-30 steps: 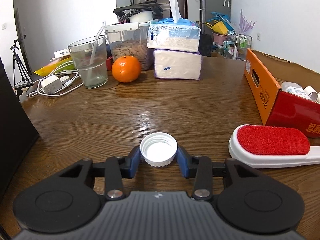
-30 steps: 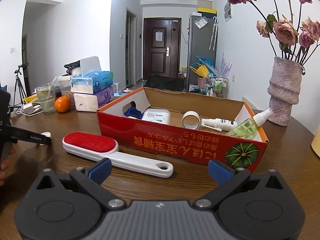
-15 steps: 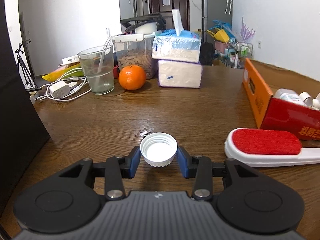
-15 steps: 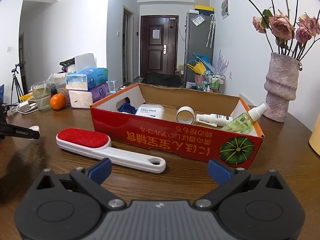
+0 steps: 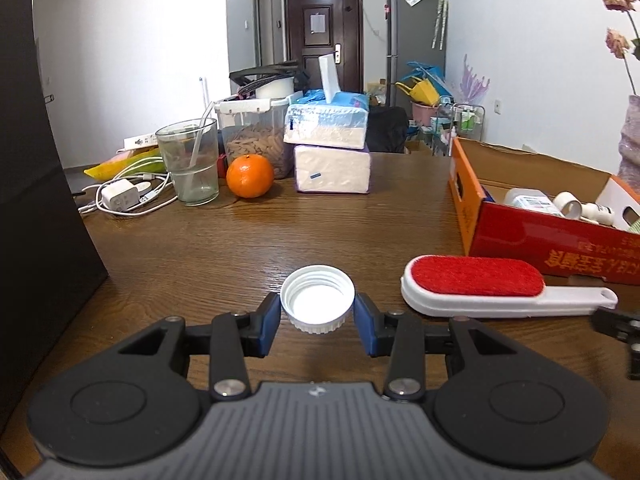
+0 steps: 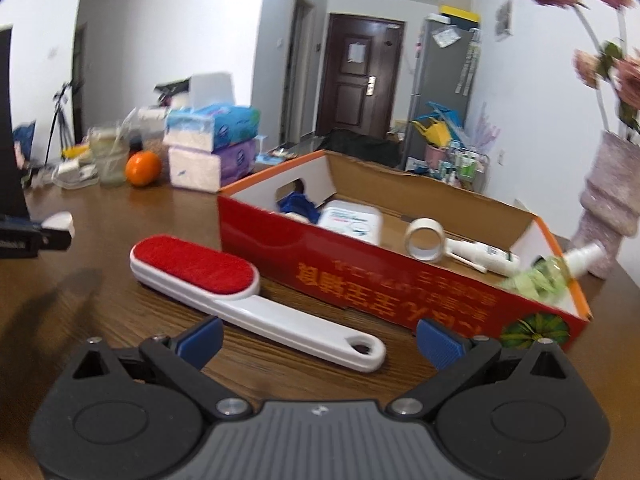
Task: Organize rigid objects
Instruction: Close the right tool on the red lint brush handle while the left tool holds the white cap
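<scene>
Behind box wall, perhaps blue cloth.

White ribbed bottle cap, open side up, clamped between blue gripper pads above the table. Lint brush, red pad, white handle, flat beside the red cardboard box.

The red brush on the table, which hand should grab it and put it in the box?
Right. The right gripper is open with the brush handle just ahead of it, while the left gripper is shut on the white cap.
</scene>
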The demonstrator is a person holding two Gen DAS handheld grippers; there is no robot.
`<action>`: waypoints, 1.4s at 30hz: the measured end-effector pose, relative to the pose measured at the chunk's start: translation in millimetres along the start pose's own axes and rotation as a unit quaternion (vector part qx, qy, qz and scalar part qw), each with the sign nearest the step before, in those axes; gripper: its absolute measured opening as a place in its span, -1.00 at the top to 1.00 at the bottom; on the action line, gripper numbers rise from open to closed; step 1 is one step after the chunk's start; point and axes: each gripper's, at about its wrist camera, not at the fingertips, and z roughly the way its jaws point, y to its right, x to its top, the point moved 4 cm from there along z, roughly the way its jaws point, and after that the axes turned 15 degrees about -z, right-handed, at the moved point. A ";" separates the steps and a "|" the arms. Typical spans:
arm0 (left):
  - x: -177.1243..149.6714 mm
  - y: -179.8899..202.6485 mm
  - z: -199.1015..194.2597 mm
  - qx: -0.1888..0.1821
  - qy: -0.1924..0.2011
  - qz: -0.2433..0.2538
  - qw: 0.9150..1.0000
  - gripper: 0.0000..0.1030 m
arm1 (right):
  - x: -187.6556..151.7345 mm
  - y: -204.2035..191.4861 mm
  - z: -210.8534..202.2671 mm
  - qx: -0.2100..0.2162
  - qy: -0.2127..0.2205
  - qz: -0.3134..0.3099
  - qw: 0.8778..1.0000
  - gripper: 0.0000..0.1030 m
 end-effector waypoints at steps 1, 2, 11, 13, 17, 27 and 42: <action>-1.1 0.4 -1.3 -0.001 0.000 0.001 1.000 0.21 | 1.9 -2.7 4.0 0.003 -0.002 -0.007 1.000 -1.00; -2.4 1.0 -2.9 -0.002 0.000 0.002 1.000 0.21 | 4.1 -6.0 8.1 0.007 -0.005 -0.013 1.000 -1.00; -4.5 -0.1 -5.2 -0.001 -0.001 0.003 1.000 0.21 | 19.8 -32.4 37.1 0.051 -0.007 -0.051 0.997 -1.00; -5.0 -0.7 -4.0 0.001 -0.002 0.003 1.000 0.21 | 24.6 -36.0 41.0 0.059 -0.002 -0.055 0.997 -1.00; -5.0 -2.0 -3.6 0.004 -0.002 0.003 1.000 0.21 | 32.5 -40.3 50.3 0.075 0.001 -0.065 0.995 -1.00; 2.7 -17.3 0.3 0.021 -0.004 -0.024 0.999 0.21 | 32.2 -35.8 81.8 0.135 -0.009 -0.034 0.990 -1.00; 3.2 -16.7 -2.4 0.019 -0.001 -0.019 1.000 0.21 | 30.4 -49.6 71.5 0.146 0.009 -0.022 0.989 -0.15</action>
